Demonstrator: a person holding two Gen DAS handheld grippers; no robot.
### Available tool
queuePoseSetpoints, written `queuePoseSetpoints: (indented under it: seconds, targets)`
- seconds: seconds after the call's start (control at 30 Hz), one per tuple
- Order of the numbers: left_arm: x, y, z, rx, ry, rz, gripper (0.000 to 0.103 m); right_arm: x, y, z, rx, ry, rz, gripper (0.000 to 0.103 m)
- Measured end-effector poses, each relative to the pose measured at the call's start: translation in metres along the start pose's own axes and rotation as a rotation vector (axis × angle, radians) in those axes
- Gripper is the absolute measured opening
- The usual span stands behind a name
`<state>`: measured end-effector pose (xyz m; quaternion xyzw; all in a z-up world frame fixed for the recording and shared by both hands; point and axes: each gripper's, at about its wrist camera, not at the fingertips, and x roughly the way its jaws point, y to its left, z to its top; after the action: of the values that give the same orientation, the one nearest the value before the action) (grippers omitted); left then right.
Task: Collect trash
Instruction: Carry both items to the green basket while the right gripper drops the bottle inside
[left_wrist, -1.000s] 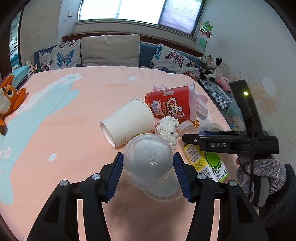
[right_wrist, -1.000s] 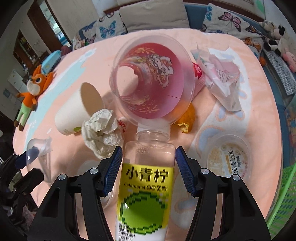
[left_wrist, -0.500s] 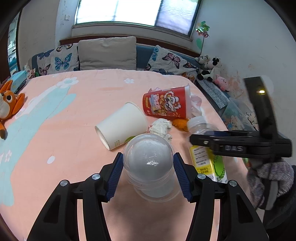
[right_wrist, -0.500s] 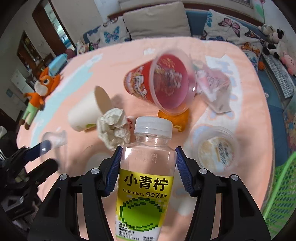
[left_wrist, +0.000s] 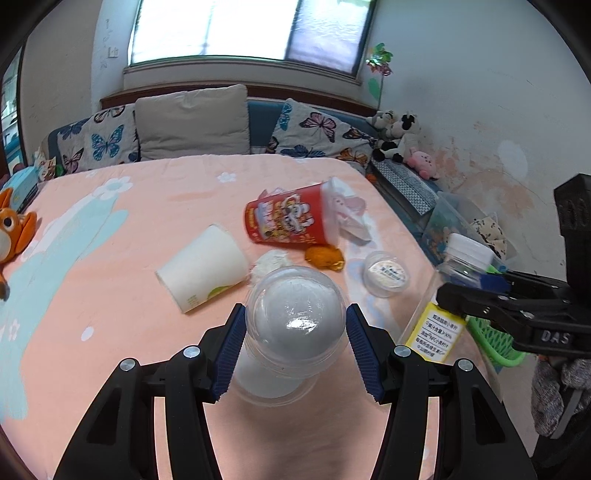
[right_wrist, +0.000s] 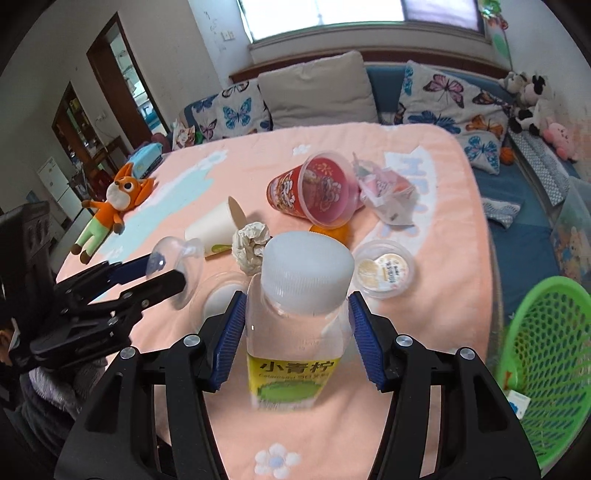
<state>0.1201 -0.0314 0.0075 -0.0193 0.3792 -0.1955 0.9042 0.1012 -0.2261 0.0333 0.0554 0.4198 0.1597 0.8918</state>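
While the left gripper (left_wrist: 295, 345) hangs over the near part of the peach-covered desk (left_wrist: 110, 295), its blue-padded fingers (left_wrist: 229, 350) pinch a clear dome lid (left_wrist: 295, 321) from both sides, held clear above a shallow clear lid (left_wrist: 273, 387) lying on the cloth below. From the other camera this gripper reaches in from the left, roughly level, the dome lid tilted at its tip.

Beyond it on the cloth, a white paper cup (left_wrist: 203, 266) lies on its side, a crumpled paper ball (right_wrist: 251, 243) just beside it, then a red printed cup (left_wrist: 291, 221) tipped over next to a crinkled wrapper (right_wrist: 388, 195) and an orange peel (left_wrist: 325, 256). A small sealed tub (right_wrist: 384, 269) sits near the desk's right edge.

Further right, the right gripper (right_wrist: 297, 341) is raised off the cloth, its fingers (right_wrist: 364, 339) squeezing a clear juice bottle (right_wrist: 295, 332) with a white cap and yellow-green label, cap pointing away from the holder. A green mesh basket (right_wrist: 546, 354) stands off the desk's right edge, close to that gripper.
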Motion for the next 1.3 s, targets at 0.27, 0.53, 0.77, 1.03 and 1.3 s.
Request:
queuePoseSetpoints:
  seconds: [0.27, 0.53, 0.77, 1.03, 1.3]
  targets:
    - [0.006, -0.03, 0.007, 0.044, 0.006, -0.048, 0.054, -0.033, -0.021, -0.01, 0.03, -0.051, -0.059, 0.056]
    - [0.013, -0.069, 0.016, 0.097, 0.011, -0.102, 0.054, -0.075, -0.077, -0.019, 0.105, -0.097, -0.179, 0.056]
    - [0.024, -0.102, 0.023, 0.133, 0.027, -0.149, 0.054, -0.103, -0.137, -0.039, 0.181, -0.116, -0.326, 0.056]
    - [0.038, -0.142, 0.031, 0.181, 0.043, -0.174, 0.054, -0.09, -0.21, -0.082, 0.29, -0.041, -0.455, 0.056]
    - [0.053, -0.178, 0.031, 0.22, 0.069, -0.189, 0.054, -0.057, -0.255, -0.106, 0.394, 0.013, -0.449, 0.056]
